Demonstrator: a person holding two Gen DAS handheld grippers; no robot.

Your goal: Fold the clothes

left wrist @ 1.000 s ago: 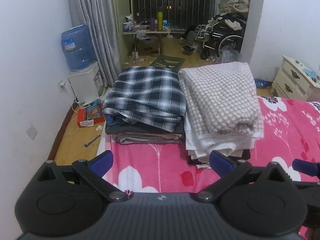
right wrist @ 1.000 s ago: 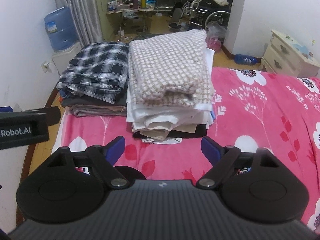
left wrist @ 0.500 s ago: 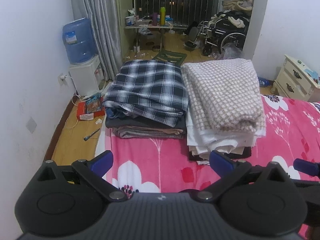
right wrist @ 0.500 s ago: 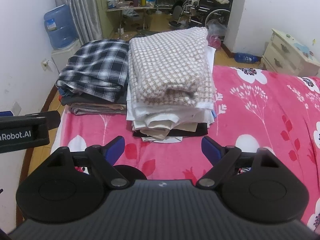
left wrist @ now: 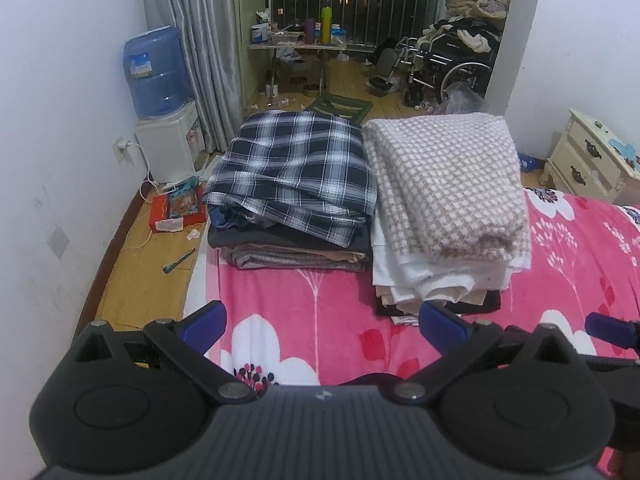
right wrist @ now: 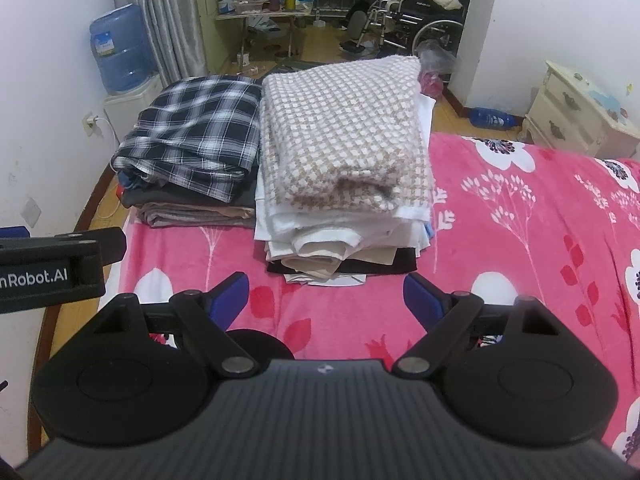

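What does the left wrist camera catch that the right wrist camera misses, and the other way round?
Only the left wrist view shows the red box on the floor by the wall, and a tool lying on the boards beside the bed.

Only the right wrist view shows the red bag behind the checked blanket.

Both show the plaid pile, the checked blanket pile, the pink floral bedspread, the water dispenser, the wheelchair and the cream nightstand. Each hand-held gripper, left and right, is open and empty.
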